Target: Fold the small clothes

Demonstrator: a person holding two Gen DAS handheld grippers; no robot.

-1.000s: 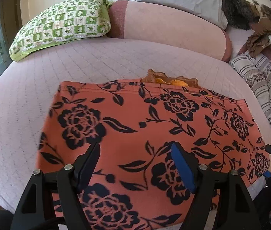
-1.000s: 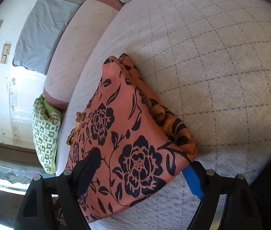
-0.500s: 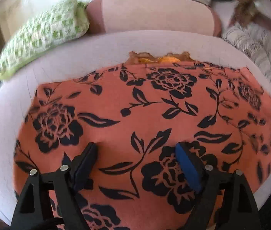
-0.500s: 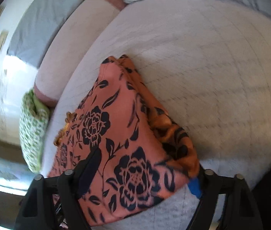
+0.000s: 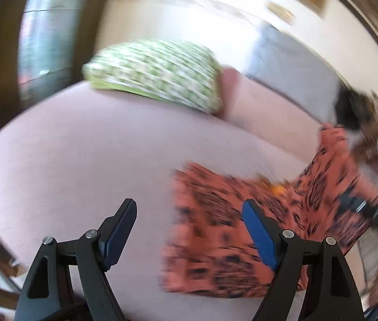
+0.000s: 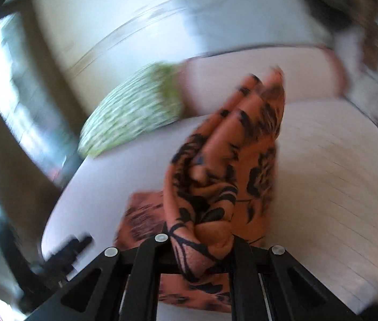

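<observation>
Pale quilted bed [image 5: 81,160]; orange floral garment [image 6: 231,165] lifted, long axis rising away, clenched in right gripper [image 6: 202,243]; left gripper [image 5: 189,230] jaws closing, empty.

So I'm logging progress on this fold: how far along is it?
Early to midway. Done: the orange floral garment lies partly spread on the pale bed cover. In hand: the right gripper is shut on one bunched edge, which stands lifted above the rest. The left gripper is open with nothing between its fingers, its jaws closing. Left: laying that edge over, then any further folds. Blur hides finer detail.
</observation>
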